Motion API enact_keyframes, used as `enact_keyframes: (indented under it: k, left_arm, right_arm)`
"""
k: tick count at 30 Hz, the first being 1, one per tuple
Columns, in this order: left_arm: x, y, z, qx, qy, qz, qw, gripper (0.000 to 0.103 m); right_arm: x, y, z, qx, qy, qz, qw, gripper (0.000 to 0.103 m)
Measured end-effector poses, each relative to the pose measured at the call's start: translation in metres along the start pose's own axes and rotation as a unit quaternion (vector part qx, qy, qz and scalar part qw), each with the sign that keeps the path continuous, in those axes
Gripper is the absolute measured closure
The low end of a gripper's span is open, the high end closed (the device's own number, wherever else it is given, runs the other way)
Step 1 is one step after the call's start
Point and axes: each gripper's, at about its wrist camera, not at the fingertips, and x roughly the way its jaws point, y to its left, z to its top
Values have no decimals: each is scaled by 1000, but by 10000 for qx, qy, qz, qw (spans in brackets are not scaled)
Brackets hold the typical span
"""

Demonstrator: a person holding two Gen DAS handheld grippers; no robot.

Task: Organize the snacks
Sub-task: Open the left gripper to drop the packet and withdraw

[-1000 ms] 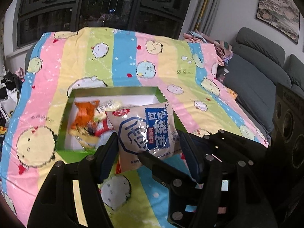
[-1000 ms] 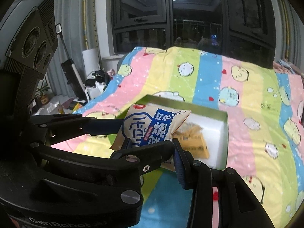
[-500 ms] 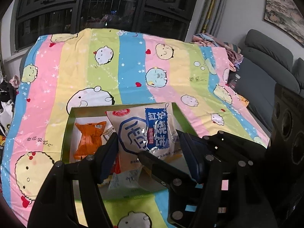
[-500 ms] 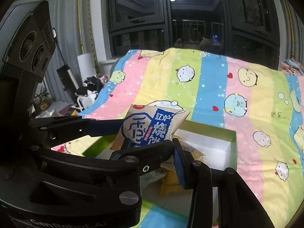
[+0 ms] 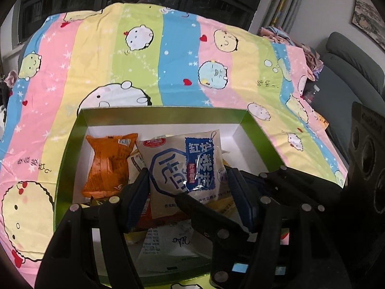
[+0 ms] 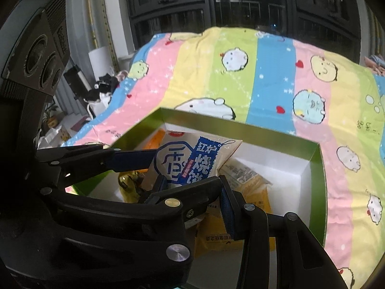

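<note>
A beige and blue snack packet point(image 5: 182, 166) point(image 6: 190, 161) hangs upright over the inside of a green box point(image 5: 163, 111) point(image 6: 243, 130) with white walls. My left gripper point(image 5: 186, 185) is shut on the packet's two side edges. My right gripper point(image 6: 192, 189) is shut on its lower part, and one of its black fingers point(image 5: 199, 208) crosses in front of the packet in the left wrist view. A blue-padded finger point(image 6: 130, 159) of the left gripper reaches in from the left. In the box lie an orange packet point(image 5: 108, 166), yellow packets point(image 6: 245, 216) and a white packet point(image 5: 168, 240).
The box sits on a bed under a striped cartoon blanket point(image 5: 134, 67) point(image 6: 276, 77). A grey sofa point(image 5: 349, 72) and a heap of clothes point(image 5: 288, 33) are to the right. Dark windows stand behind the bed, and clutter point(image 6: 103, 89) lies on the floor at its left.
Both grippers have carried the packet forward and down together. It was before the box's near wall and now hangs over the box's inside. The grips look unchanged.
</note>
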Motion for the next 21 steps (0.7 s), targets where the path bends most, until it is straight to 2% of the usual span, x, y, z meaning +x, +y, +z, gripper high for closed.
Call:
enact_keyframes:
  k: [10, 14, 18, 21]
  left_arm:
    - [6, 1, 1, -1, 131, 13, 9999, 37]
    - [7, 1, 2, -7, 165, 79, 9998, 32]
    - [3, 0, 2, 54, 136, 374, 9992, 23]
    - [-11, -1, 3, 79, 42, 516, 9986, 6]
  right_arm:
    - [5, -3, -1, 101, 215, -19, 9997, 58]
    - [5, -4, -1, 137, 260, -21, 9996, 57]
    - [3, -4, -2, 205, 362, -112, 9991, 50]
    - [-6, -3, -5, 169, 381, -222, 9989, 49]
